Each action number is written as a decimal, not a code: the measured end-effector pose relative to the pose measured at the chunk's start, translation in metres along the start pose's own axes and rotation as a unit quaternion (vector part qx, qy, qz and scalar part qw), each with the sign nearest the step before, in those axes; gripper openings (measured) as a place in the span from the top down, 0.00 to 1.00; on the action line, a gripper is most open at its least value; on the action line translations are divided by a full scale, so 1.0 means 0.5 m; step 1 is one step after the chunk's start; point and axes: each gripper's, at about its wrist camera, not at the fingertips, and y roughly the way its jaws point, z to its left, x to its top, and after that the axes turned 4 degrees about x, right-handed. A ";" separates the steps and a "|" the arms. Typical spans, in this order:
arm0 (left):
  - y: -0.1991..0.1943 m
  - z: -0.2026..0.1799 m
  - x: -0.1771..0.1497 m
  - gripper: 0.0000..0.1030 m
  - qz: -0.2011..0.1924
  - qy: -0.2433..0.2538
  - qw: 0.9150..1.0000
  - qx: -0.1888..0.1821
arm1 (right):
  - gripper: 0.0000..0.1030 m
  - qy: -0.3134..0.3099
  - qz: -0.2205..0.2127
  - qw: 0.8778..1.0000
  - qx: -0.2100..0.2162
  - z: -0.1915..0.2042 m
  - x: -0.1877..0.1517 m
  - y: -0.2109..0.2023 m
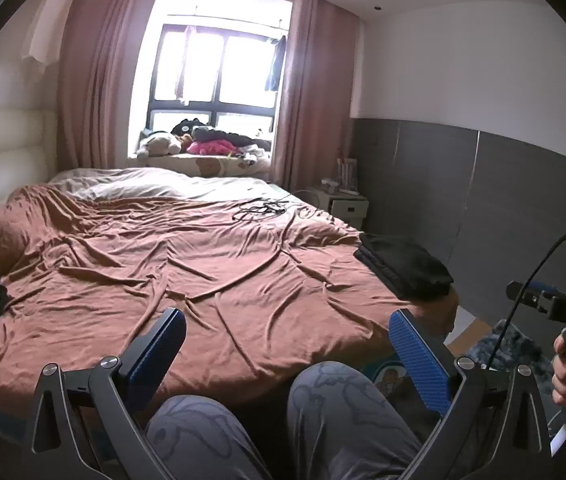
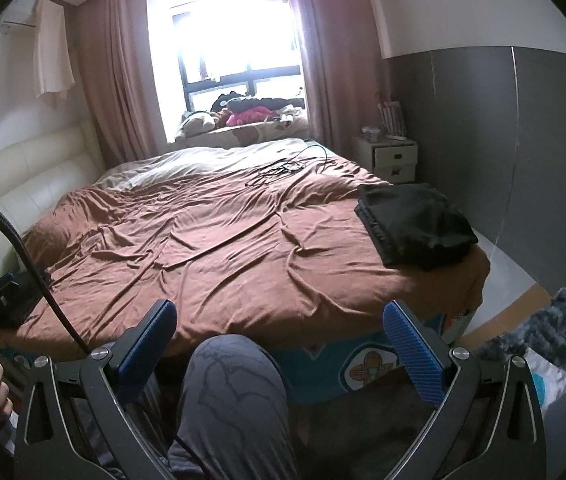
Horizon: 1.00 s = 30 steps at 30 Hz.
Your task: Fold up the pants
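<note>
black pants (image 2: pixel 417 224) lie folded in a compact stack at the far right corner of the bed's foot, flat on the brown bedspread (image 2: pixel 223 240), one side close to the mattress edge. left gripper (image 1: pixel 287 344) and right gripper (image 2: pixel 279 332) both hang spread wide and empty above the person's knees. the wrinkled mid-bed area is open; a cable tangle (image 2: pixel 283 168) sits far off.

Both tools (image 1: pixel 287 354) (image 2: pixel 279 344) wide open, empty.
</note>
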 end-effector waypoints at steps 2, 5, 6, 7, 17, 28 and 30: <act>-0.003 0.000 -0.002 0.00 -0.002 0.000 1.000 0.004 | 0.00 -0.001 0.002 1.000 0.000 0.002 -0.003 0.002; -0.005 0.001 -0.002 0.00 -0.003 0.000 1.000 0.008 | 0.00 -0.003 0.005 1.000 0.000 0.003 -0.004 0.004; -0.006 0.000 -0.001 0.01 -0.001 -0.001 1.000 0.009 | 0.00 -0.004 0.006 1.000 0.000 0.004 -0.002 0.004; -0.008 -0.001 -0.001 0.00 -0.001 -0.001 1.000 0.009 | 0.00 -0.006 0.007 1.000 0.000 0.005 -0.001 0.005; -0.025 -0.005 0.001 0.01 -0.006 0.003 1.000 0.018 | 0.00 -0.009 0.009 1.000 0.001 0.009 0.001 0.005; -0.032 -0.009 0.002 0.00 -0.008 0.009 1.000 0.019 | 0.00 -0.007 0.007 1.000 0.001 0.000 0.005 0.000; -0.034 -0.010 0.001 0.01 -0.008 0.007 1.000 0.019 | 0.00 -0.008 0.009 1.000 0.002 -0.001 0.003 0.002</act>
